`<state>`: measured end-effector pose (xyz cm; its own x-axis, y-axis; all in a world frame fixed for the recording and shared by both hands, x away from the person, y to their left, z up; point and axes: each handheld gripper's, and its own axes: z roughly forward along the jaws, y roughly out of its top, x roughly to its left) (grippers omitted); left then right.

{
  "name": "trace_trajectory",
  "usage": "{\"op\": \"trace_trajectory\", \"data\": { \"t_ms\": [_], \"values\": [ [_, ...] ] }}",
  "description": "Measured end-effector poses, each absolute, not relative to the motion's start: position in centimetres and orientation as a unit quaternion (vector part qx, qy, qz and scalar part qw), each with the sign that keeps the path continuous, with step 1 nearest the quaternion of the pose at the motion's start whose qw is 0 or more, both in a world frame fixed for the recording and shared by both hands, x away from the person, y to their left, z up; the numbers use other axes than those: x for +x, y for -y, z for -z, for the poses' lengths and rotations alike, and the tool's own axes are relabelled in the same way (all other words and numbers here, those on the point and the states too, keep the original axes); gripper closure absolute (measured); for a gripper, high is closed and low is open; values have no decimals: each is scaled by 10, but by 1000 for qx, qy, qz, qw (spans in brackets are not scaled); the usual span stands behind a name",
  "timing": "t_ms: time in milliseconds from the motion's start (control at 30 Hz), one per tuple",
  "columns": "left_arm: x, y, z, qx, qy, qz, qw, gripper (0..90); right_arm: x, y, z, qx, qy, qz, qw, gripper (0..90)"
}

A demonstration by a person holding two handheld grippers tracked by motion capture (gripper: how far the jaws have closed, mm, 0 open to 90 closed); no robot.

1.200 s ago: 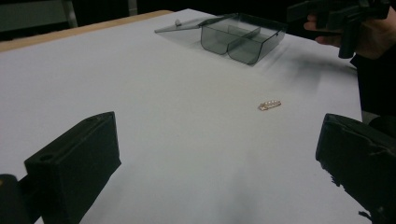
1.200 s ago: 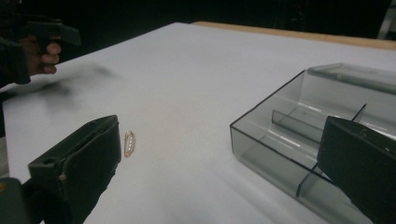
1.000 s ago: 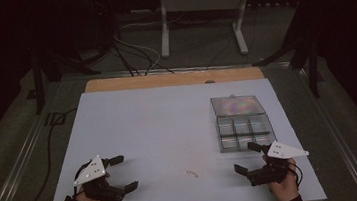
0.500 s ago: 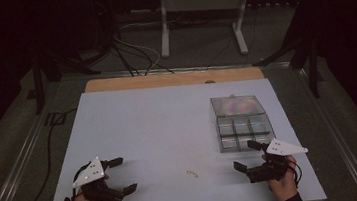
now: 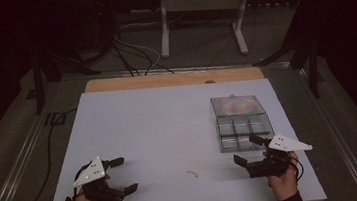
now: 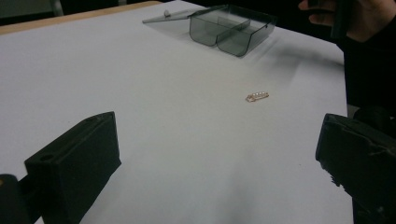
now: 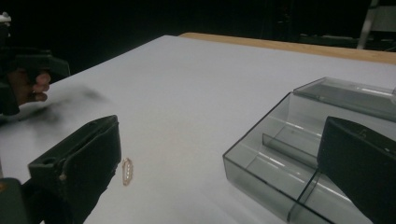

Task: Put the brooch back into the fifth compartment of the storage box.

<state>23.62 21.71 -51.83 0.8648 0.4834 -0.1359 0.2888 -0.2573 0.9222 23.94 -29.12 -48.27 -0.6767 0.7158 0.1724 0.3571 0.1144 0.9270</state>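
Both grippers sit low at the near edge of the white table (image 5: 169, 126), well apart from one another. The left gripper (image 5: 122, 175) is at the near left corner, its jaws spread wide with nothing between them; in the left gripper view the two black jaws frame bare white surface. The right gripper (image 5: 248, 149) is at the near right, jaws also gaping wide and empty, held in a hand (image 5: 283, 180) that comes in from the bottom edge.

Between the two, on the table, lies a small gold-coloured hair clip (image 5: 192, 173), flat and alone, touched by neither gripper. In the left gripper view the clip (image 6: 258, 96) lies ahead and to the right of centre; in the right gripper view it (image 7: 126, 171) lies just beside the left-hand jaw, on the surface, not between the jaws.

A clear plastic compartment box (image 5: 243, 133) stands on the right side of the table, just beyond the right gripper, its lid (image 5: 237, 105) folded back flat toward the far side. The right gripper view shows the box (image 7: 280, 158) up close, dividers visible, compartments looking empty. A bare wooden strip (image 5: 174, 79) runs along the table's far edge.
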Motion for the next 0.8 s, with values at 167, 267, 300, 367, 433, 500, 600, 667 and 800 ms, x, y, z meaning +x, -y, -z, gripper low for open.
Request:
{"op": "trace_trajectory", "data": {
  "t_ms": [167,267,300,367,433,500,600,667,800],
  "values": [
    [237,-217,519,785,-248,-83,561,12,241,287,474,374,-722,-557,169,0],
    [237,-218,518,784,-248,-84,562,12,242,283,470,372,-723,-557,169,0],
    [237,-218,518,784,-248,-84,562,12,243,281,469,370,-724,-557,169,0],
    [237,-218,519,784,-249,-82,562,12,244,277,467,367,-726,-555,171,0],
    [237,-217,519,785,-249,-82,561,12,246,273,467,364,-728,-556,166,0],
    [238,-217,518,785,-248,-82,562,12,248,270,466,363,-731,-555,163,0],
    [238,-217,519,785,-248,-80,562,12,250,266,466,360,-733,-555,157,0],
    [238,-217,518,785,-248,-80,562,12,251,263,466,358,-734,-557,151,0],
    [238,-216,518,786,-247,-80,562,12,254,256,466,351,-738,-558,144,0]
  ]
}}
